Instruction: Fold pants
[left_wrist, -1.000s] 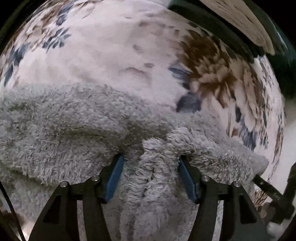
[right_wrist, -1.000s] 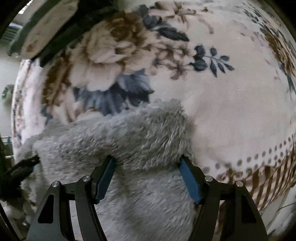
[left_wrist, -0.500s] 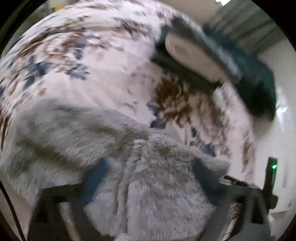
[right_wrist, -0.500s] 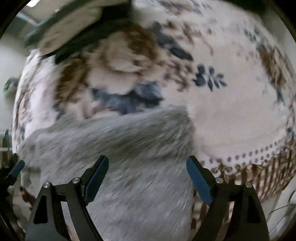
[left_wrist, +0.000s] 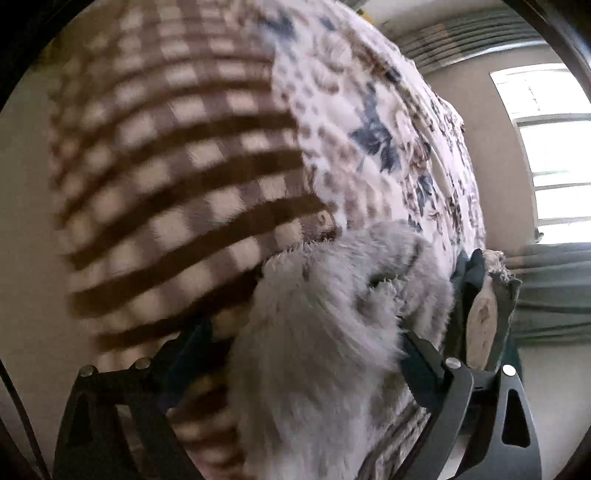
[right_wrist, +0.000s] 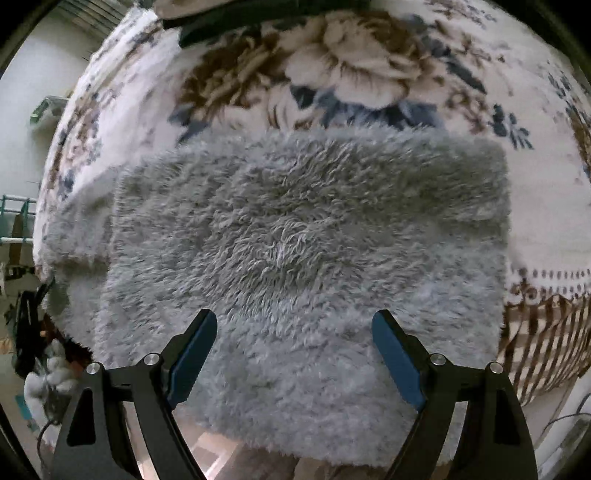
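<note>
The pants (right_wrist: 303, 240) lie on the bed (right_wrist: 546, 206) as a neat grey rectangle, so the folding looks nearly done; perhaps one tidy-up remains. The right gripper (right_wrist: 293, 354) hovers over them, jaws wide apart, holding nothing. The left gripper (left_wrist: 306, 354) has fleece bunched between spread jaws; whether it grips, I cannot tell.

fluffy pants (left_wrist: 332, 332) between claw (left_wrist: 306, 354) fingers

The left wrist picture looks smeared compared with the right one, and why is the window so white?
Left wrist view: motion blur smears the checked blanket and the grey fleece pants; the window is overexposed by daylight. Right wrist view: the pants are mostly sharp, the floral blanket slightly soft. Both views bulge with fisheye distortion.
</note>
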